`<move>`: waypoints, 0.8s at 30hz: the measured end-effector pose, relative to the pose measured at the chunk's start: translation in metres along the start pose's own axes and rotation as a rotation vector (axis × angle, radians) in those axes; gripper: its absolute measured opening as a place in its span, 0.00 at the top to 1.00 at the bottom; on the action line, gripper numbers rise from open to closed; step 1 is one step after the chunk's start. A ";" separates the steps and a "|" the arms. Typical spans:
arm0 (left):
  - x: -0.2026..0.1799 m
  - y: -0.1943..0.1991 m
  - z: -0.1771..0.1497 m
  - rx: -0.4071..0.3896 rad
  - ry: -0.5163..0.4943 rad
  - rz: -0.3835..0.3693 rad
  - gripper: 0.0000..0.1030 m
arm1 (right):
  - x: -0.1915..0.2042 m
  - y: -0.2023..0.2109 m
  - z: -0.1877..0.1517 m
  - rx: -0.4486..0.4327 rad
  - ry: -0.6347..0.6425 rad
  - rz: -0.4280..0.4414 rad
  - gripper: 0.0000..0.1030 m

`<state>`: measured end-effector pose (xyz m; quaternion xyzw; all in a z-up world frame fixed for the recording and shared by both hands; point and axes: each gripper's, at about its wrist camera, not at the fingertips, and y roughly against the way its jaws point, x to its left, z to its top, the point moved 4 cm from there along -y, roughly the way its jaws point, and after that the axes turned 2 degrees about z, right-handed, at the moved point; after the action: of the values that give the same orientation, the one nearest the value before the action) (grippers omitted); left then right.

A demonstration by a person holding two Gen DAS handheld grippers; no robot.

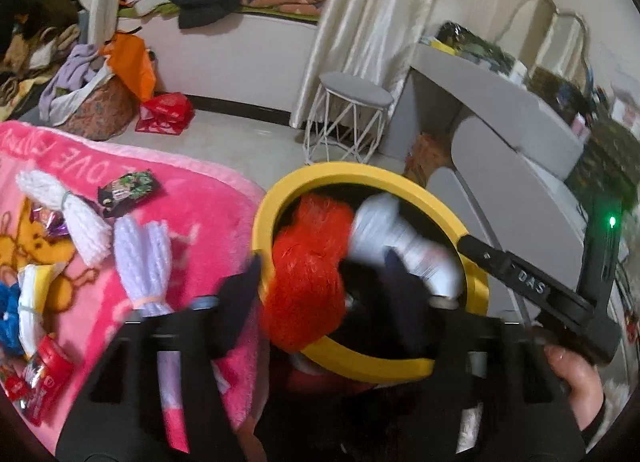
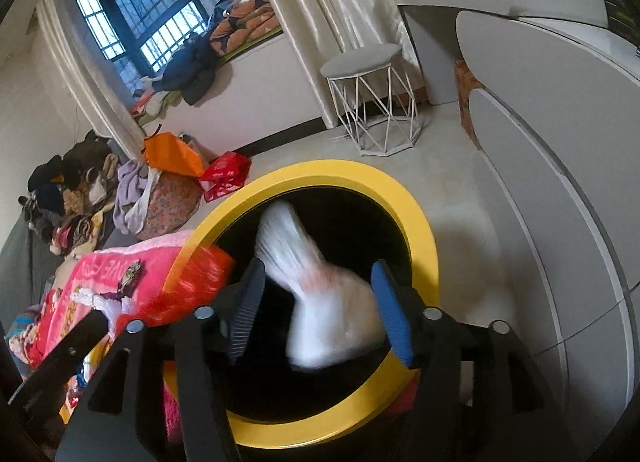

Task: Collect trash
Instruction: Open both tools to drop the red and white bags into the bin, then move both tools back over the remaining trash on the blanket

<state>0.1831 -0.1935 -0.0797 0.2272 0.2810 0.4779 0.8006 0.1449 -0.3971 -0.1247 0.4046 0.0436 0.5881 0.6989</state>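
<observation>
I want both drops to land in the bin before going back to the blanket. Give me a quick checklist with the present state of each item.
1. Left gripper open: ok.
2. Orange yarn bundle inside the yellow-rimmed bin: not ok, it drapes over the rim.
3. Right gripper open: ok.
4. White bundle clear of its fingers: cannot tell, blurred.
5. More to collect on the pink blanket: ok, snack wrapper there.

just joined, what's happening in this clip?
A person with a gripper in each hand is clearing yarn bundles off a pink blanket into a yellow-rimmed bin. Over the bin mouth, the left gripper stands open around an orange bundle, and the right gripper around a blurred white bundle. More bundles and wrappers wait on the blanket.
</observation>
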 end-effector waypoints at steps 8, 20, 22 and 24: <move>0.016 0.026 -0.004 -0.059 0.051 0.043 0.13 | 0.019 0.006 -0.001 -0.043 0.087 0.008 0.38; 0.042 0.062 -0.002 -0.131 0.091 0.112 0.10 | 0.073 0.027 -0.010 -0.117 0.254 0.120 0.30; 0.048 0.067 -0.001 -0.142 0.100 0.125 0.10 | 0.082 0.030 -0.013 -0.116 0.274 0.147 0.30; 0.054 0.073 -0.001 -0.155 0.109 0.140 0.10 | 0.090 0.032 -0.016 -0.114 0.293 0.167 0.30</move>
<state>0.1571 -0.1135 -0.0470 0.1573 0.2699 0.5647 0.7638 0.1387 -0.3125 -0.0779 0.2766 0.0777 0.6984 0.6556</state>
